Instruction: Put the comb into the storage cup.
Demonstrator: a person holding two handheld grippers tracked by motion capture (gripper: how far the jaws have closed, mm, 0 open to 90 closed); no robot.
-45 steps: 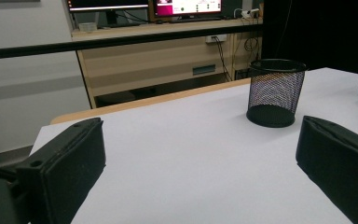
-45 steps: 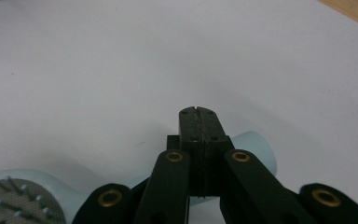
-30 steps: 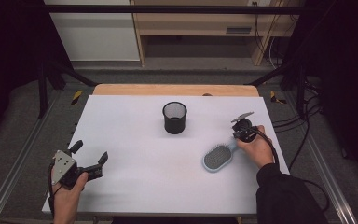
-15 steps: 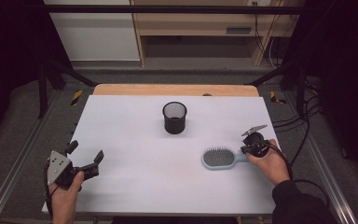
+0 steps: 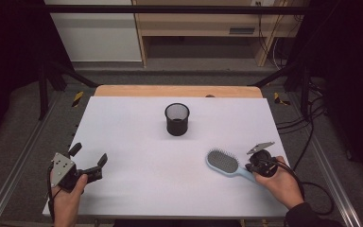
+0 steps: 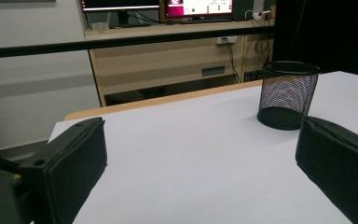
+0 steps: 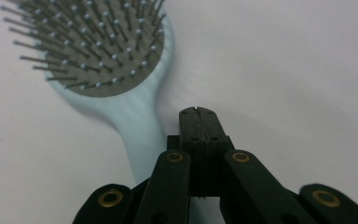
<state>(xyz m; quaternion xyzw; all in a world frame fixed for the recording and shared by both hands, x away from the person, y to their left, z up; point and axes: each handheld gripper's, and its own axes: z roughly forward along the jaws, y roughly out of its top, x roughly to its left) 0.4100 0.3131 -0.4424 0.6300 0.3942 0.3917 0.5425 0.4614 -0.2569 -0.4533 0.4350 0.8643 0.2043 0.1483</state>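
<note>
Moved since earlier: right gripper (image 5: 254,166) has travelled across the table toward its right edge, and the hairbrush (image 5: 223,162) has swung round with it; it lay tilted with its head toward the person and now lies with its head pointing up and to the left, away from that claw.
Unmoved since earlier: left gripper (image 5: 86,161) sits at the same near-left corner; the mesh cup (image 5: 177,119) stands at the same spot.
Left gripper: released, jaws spread wide with bare table between them, held just over the white table (image 5: 132,142) by the left hand (image 5: 66,194).
Ahead of the left claw: in the left gripper view the mesh cup (image 6: 287,94) stands upright, well beyond the jaws and nearer the right-hand jaw, with nothing touching it.
Mesh cup: black wire, open top up, well apart from both claws, farther up the table than either.
Hairbrush: pale blue, bristles up, flat on the table; its oval head lies just ahead and to the left of the right claw.
Hairbrush handle: in the right gripper view the hairbrush (image 7: 98,56) runs its handle down past the left side of the claw's tips and under the gripper body.
Right gripper: clenched, its two jaws pressed together (image 7: 199,128) on nothing, the tips beside the handle rather than around it.
Right hand (image 5: 279,182): holds the gripper near the table's right edge.
</note>
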